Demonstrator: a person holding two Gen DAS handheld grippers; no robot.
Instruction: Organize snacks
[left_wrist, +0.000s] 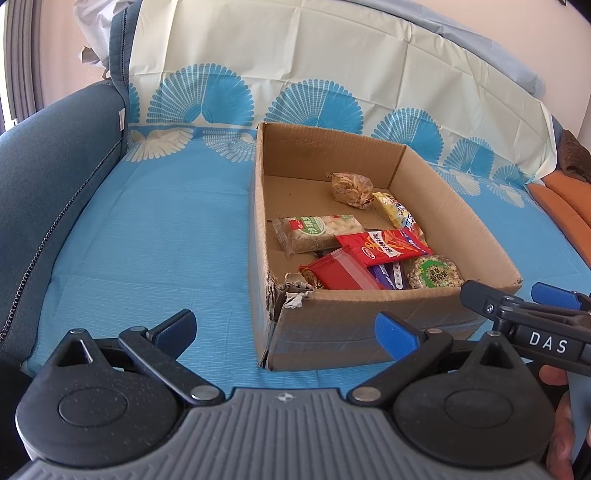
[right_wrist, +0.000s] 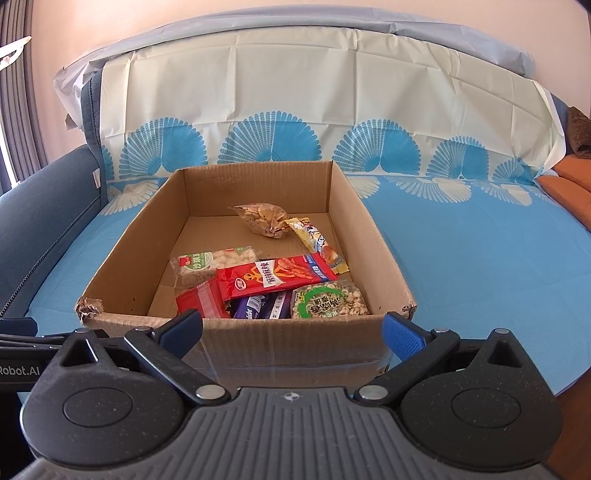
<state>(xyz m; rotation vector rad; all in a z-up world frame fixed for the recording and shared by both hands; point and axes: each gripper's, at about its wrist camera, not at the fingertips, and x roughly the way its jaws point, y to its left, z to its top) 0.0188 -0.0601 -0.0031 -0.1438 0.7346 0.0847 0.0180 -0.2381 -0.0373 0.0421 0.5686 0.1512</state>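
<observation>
An open cardboard box (left_wrist: 373, 321) (right_wrist: 295, 339) stands on the blue cloth and holds several snack packs: a red stick-snack bag (left_wrist: 384, 245) (right_wrist: 273, 277), a red wafer pack (left_wrist: 341, 273) (right_wrist: 199, 301), a purple bar (right_wrist: 258, 308), a green-label puffed-grain pack (left_wrist: 436, 273) (right_wrist: 328, 299), a clear rice-cake pack (left_wrist: 317, 230) (right_wrist: 210, 262), a yellow bar (left_wrist: 397, 214) (right_wrist: 317, 243) and a clear bag of crackers (left_wrist: 351, 186) (right_wrist: 264, 218). My left gripper (left_wrist: 286, 328) hangs open before the box's near left corner, nothing between its fingers. My right gripper (right_wrist: 293, 330) (left_wrist: 517, 299) stands open just short of the box's front wall, also holding nothing.
A blue cloth with fan patterns (left_wrist: 147, 240) (right_wrist: 461, 258) covers the seat and runs up the backrest. A dark blue sofa arm (left_wrist: 48, 184) (right_wrist: 40, 214) rises on the left. Orange cushions (left_wrist: 565, 206) (right_wrist: 569, 181) lie at the right. A hand (left_wrist: 561, 424) holds the right gripper.
</observation>
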